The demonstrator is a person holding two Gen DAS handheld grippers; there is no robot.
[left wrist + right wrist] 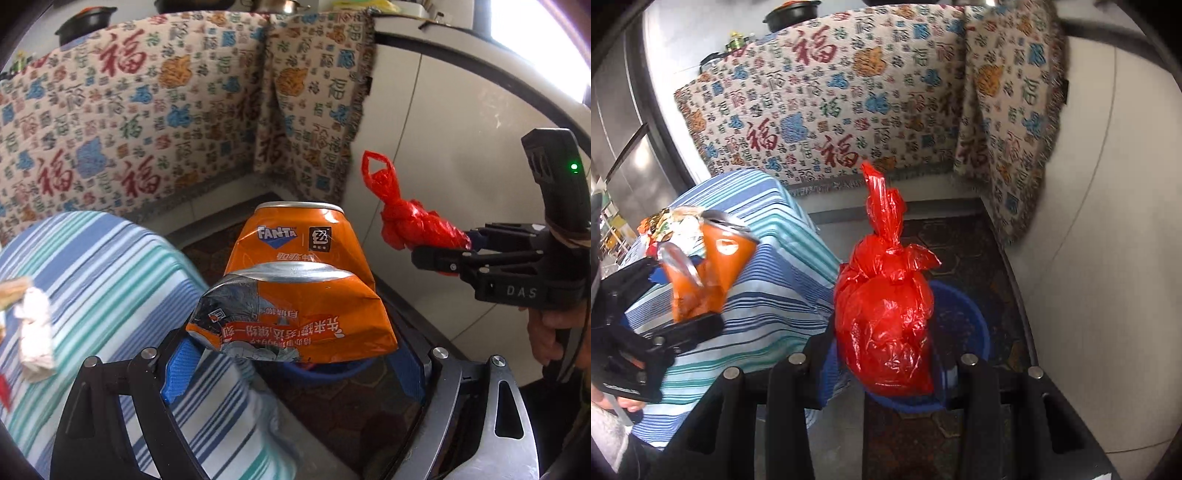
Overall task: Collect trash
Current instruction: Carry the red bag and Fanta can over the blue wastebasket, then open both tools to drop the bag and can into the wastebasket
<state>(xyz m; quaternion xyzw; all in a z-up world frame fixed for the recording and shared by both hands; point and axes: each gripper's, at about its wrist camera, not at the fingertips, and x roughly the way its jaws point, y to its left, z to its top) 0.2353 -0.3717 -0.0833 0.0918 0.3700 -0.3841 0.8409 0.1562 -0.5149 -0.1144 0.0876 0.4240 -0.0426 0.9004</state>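
Note:
My left gripper [291,354] is shut on a crushed orange Fanta can [299,280] and holds it in the air above a blue bin [332,371]. The can also shows in the right wrist view [709,273], held by the left gripper [687,317] over the striped table's edge. My right gripper [886,373] is shut on a knotted red plastic bag [886,317], held above the blue bin [975,332] on the floor. In the left wrist view the right gripper [443,254] holds the red bag [410,221] at the right.
A table with a blue-striped cloth [110,280] stands at the left, with crumpled paper [35,328] and wrappers [665,221] on it. A patterned cloth [147,110] drapes the furniture behind. A white wall [461,147] is at the right. The floor is dark tile [960,240].

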